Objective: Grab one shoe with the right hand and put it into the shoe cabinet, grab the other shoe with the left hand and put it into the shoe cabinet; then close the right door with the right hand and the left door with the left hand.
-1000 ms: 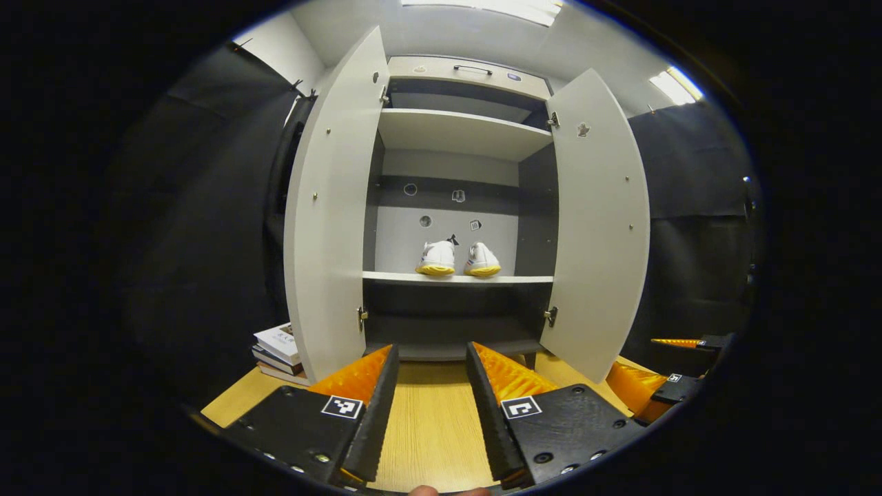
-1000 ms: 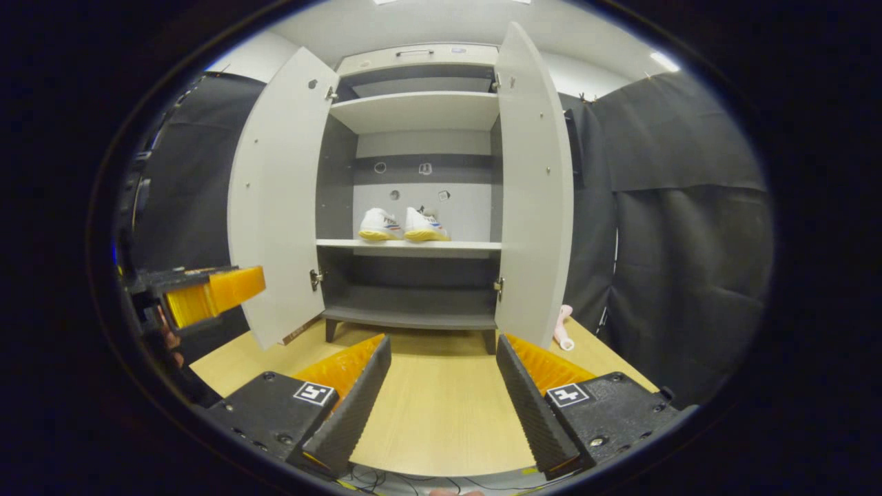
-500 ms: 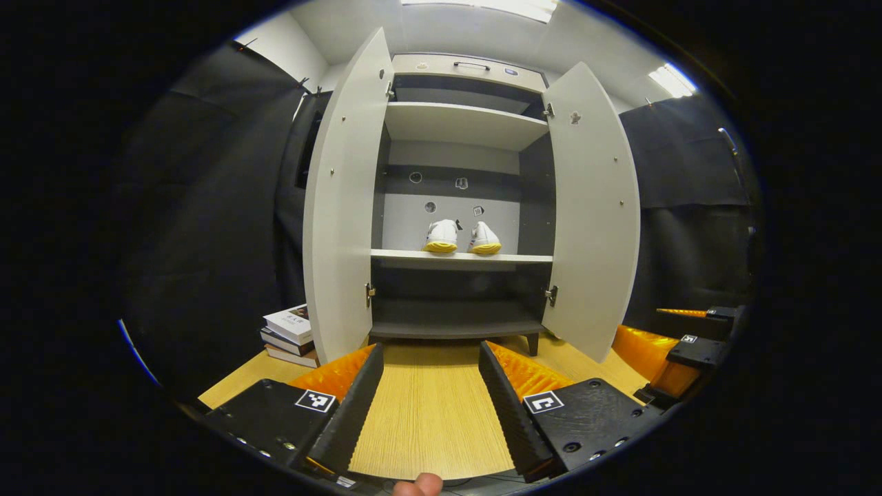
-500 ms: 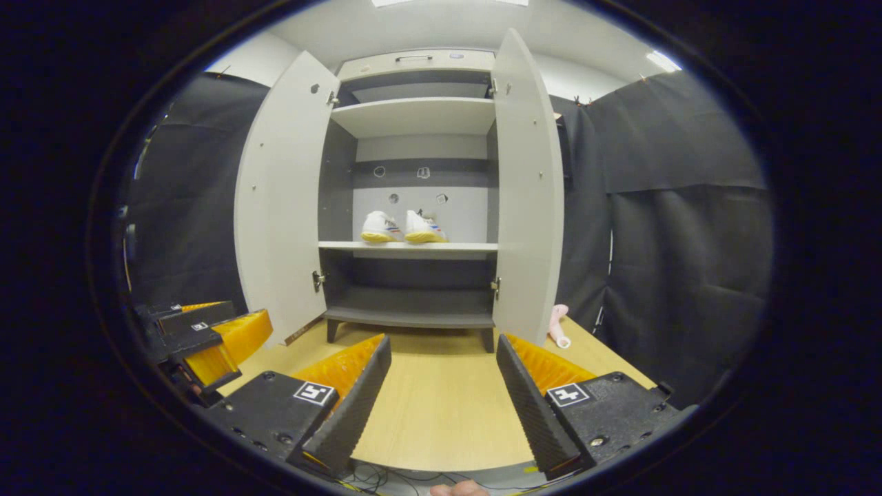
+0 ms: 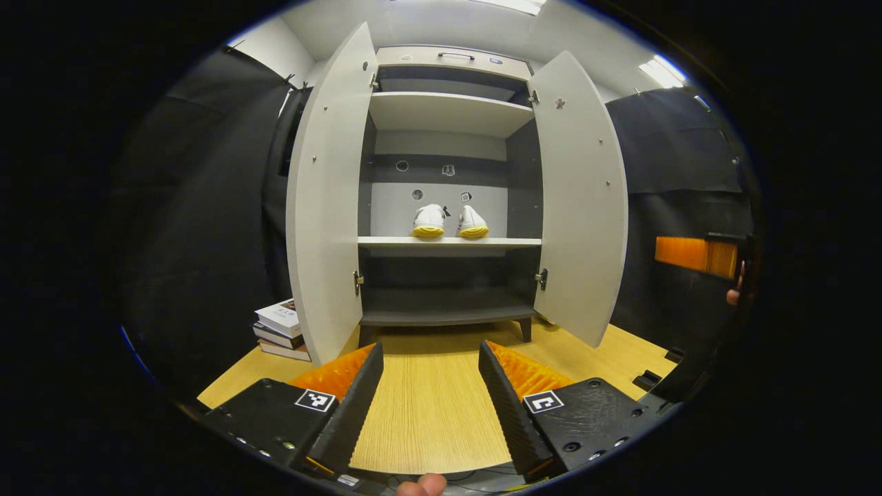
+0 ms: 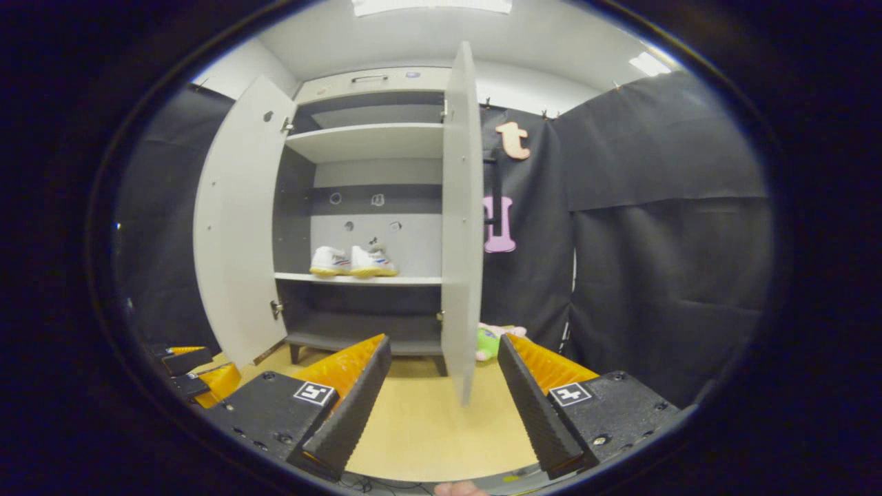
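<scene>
Books lie stacked on the wooden tabletop at far left in the left gripper view, just beside the outer edge of the left door. That door stands swung wide open, its free edge pointing toward the camera. Next comes the shoe cabinet, open at the front, with an upper shelf, a middle shelf and a dark bottom board. Both white shoes with yellow soles sit side by side on the middle shelf, set well back from its front edge. The right door is also open, angled outward.

The left gripper hangs low over the tabletop in front of the cabinet, its fingers spread apart and holding nothing, with bare wood between them. At far right in this view, the right gripper shows as an orange block against the black cloth, partly cut off.

In the right gripper view, the right gripper also has its fingers parted and empty. The right door's thin front edge stands almost directly ahead, between the two fingers but apart from them. A small green and pink item, possibly a soft toy, lies behind that door.
</scene>
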A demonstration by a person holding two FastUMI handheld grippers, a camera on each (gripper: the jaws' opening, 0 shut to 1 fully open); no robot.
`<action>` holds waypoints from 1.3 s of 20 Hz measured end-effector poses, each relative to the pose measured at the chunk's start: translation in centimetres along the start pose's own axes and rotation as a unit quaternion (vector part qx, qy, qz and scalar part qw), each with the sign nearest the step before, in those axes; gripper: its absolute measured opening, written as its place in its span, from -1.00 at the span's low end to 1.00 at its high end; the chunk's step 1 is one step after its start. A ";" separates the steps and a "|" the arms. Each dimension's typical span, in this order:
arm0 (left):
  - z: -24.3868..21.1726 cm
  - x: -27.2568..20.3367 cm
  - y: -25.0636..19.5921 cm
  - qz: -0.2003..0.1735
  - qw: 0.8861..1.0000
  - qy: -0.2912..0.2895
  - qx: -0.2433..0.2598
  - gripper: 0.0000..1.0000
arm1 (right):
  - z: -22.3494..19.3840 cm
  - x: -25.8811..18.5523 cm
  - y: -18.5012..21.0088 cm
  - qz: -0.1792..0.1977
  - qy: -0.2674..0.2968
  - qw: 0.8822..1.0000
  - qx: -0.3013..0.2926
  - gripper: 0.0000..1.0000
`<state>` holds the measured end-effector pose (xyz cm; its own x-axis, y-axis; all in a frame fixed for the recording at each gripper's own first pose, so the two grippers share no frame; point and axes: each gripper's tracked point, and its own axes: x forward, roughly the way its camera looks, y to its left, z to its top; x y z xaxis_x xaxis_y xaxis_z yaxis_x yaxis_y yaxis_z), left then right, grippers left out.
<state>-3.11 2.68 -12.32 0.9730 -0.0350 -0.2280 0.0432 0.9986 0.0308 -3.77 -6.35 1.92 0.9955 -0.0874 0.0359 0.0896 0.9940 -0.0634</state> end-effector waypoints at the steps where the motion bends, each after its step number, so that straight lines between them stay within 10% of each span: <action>1: -0.2 0.0 -0.2 -0.003 1.000 0.002 0.000 0.67 | 0.9 0.2 -1.2 -0.010 -0.006 1.000 0.003 0.96; 12: -0.9 0.1 -0.2 0.004 1.000 0.010 0.013 0.67 | 13.3 9.3 -9.9 -0.045 -0.062 0.997 0.013 0.96; 26: -1.6 1.3 1.1 0.029 0.999 0.021 0.006 0.67 | 14.7 19.9 -12.5 -0.050 -0.024 0.997 0.045 0.96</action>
<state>-2.13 3.82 -14.12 0.9636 0.0243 -0.2661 -0.0093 0.9983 0.0574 14.48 -19.49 18.06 0.9790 -0.1855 0.0850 0.1834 0.9825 0.0326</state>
